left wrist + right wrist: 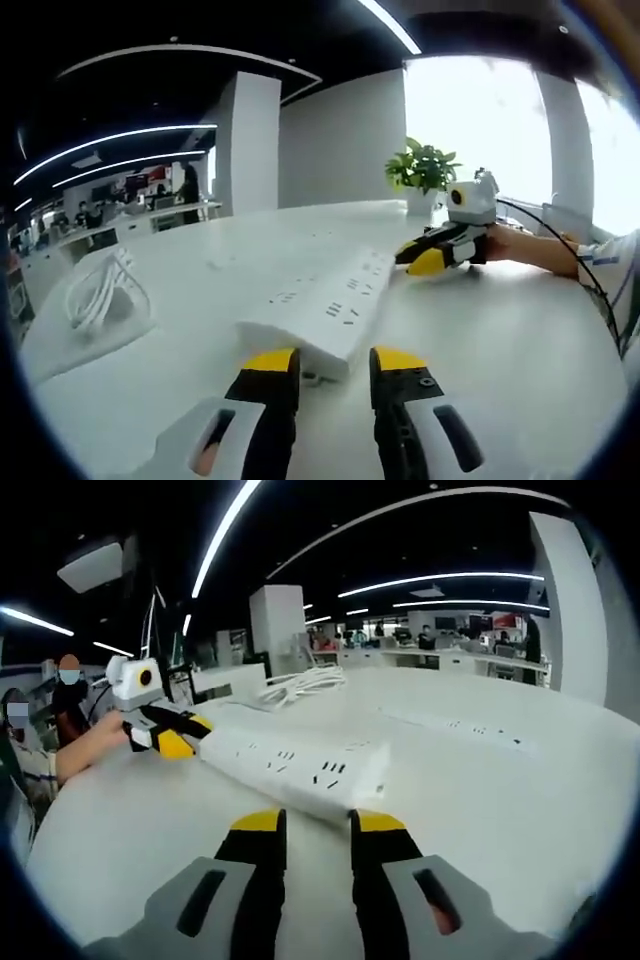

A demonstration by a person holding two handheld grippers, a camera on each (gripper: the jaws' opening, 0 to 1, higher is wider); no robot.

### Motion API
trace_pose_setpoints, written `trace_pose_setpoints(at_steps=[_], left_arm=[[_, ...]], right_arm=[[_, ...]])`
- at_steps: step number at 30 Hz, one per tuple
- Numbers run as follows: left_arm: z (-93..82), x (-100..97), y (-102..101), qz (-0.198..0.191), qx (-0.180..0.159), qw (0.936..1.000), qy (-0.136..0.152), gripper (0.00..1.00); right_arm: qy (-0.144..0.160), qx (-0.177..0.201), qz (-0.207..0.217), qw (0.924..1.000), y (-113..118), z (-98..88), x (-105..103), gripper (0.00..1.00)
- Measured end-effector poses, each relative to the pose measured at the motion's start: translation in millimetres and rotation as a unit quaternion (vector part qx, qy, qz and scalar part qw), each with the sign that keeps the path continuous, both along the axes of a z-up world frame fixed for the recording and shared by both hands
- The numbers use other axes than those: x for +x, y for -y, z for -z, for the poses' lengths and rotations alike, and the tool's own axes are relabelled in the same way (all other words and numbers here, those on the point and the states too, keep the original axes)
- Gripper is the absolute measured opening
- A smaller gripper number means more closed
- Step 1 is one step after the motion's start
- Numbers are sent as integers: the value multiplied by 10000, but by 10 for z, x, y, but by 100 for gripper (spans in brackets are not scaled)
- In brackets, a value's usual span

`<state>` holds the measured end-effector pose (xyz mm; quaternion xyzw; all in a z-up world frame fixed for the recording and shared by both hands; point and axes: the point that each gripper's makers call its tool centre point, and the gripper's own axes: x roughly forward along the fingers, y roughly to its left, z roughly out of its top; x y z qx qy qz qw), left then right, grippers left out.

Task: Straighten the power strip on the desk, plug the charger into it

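Spanning both views, the white desk (520,340) carries the task's items; the power strip (325,305) lies flat near its middle, well clear of every edge, with each gripper at one end. The strip is judged rigid, light and smooth-cased, so it should slide and pivot as one piece; take it across its narrow width near an end. The coiled white cable (100,290) lies toward the far edge, soft and easily dragged. The left gripper (333,362) stands slightly open, empty, jaws just short of the strip; the right gripper (316,821) likewise at the other end.
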<state>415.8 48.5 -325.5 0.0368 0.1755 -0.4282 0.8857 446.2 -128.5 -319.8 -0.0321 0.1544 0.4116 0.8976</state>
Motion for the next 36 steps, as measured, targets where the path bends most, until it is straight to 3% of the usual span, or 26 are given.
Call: trace_pose_setpoints(at_steps=[12, 21, 36], left_arm=[[-23, 24, 26, 139, 31, 9999, 35, 26], [-10, -47, 69, 275, 0, 9996, 39, 22], [-22, -212, 218, 577, -22, 9983, -23, 23]], right_arm=[[37, -101, 221, 9997, -6, 23, -192, 24], [166, -399, 370, 9984, 53, 26, -367, 24], [31, -290, 588, 9978, 228, 3, -720, 23]])
